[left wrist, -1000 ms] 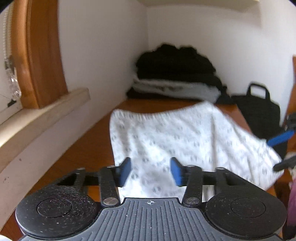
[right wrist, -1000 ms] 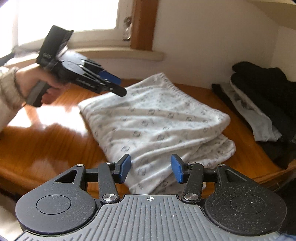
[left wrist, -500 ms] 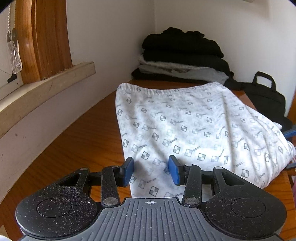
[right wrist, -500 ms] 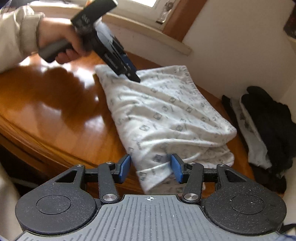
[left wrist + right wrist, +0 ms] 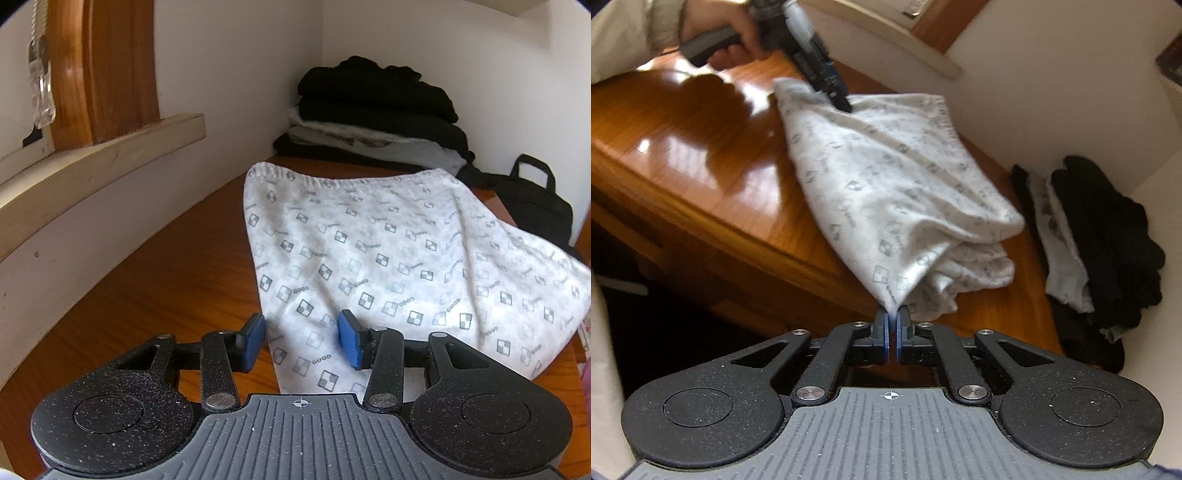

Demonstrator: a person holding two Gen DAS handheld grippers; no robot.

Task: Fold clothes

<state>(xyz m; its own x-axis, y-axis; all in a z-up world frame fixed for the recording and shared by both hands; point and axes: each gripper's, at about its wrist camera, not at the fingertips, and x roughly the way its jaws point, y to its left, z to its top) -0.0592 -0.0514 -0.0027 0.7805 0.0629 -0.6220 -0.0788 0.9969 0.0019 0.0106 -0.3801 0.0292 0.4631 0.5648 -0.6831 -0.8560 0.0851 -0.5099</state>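
Note:
A white garment with a small grey check print point(image 5: 388, 258) lies folded on the wooden table point(image 5: 166, 288). My left gripper point(image 5: 301, 341) is open, its blue pads either side of the garment's near left corner, close above the cloth. In the right wrist view the same garment point(image 5: 886, 177) stretches from the far left corner toward me. My right gripper point(image 5: 892, 328) is shut on the garment's near corner at the table's front edge, lifting it slightly. The left gripper point(image 5: 827, 81) shows there, its tips on the far corner.
A stack of folded black and grey clothes point(image 5: 373, 110) sits in the far corner by the white wall, also in the right wrist view point(image 5: 1100, 236). A black bag point(image 5: 535, 206) stands at right. A wooden window sill point(image 5: 92, 162) runs along the left.
My right gripper has closed on the garment's near corner and pulled it up. My left gripper has come down lower onto the far corner, still open.

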